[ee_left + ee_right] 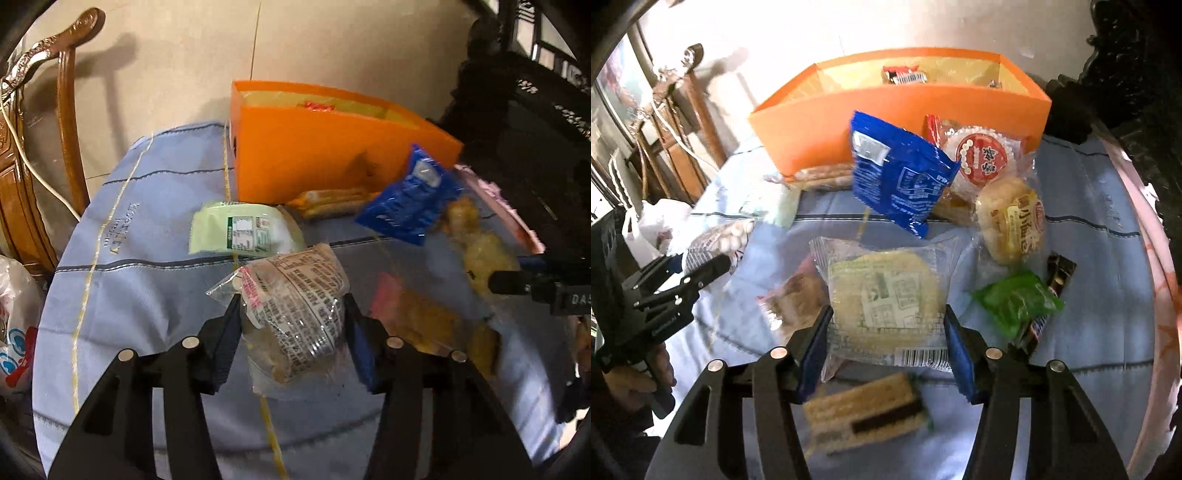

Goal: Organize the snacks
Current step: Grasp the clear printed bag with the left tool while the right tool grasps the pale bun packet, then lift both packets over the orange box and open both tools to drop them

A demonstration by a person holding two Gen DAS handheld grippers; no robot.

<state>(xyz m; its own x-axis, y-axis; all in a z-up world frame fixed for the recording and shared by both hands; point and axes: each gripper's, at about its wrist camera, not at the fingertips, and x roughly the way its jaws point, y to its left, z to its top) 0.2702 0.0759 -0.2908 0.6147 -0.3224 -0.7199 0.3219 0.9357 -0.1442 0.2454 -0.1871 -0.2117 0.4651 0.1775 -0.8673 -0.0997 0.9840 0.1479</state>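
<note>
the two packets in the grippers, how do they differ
The left gripper holds a clear-wrapped bun whose wrapper is covered in dense black print with some pink text; the right gripper holds a pale round cake with a small label and a barcode strip. The bun looks brownish and bunched up; the cake is flatter, wider and pale yellow-green. Both are in transparent wrappers, clamped from the sides, short of the orange box.

A home: carved wooden chair (70,122) beside cloth-covered table (147,280).
</note>
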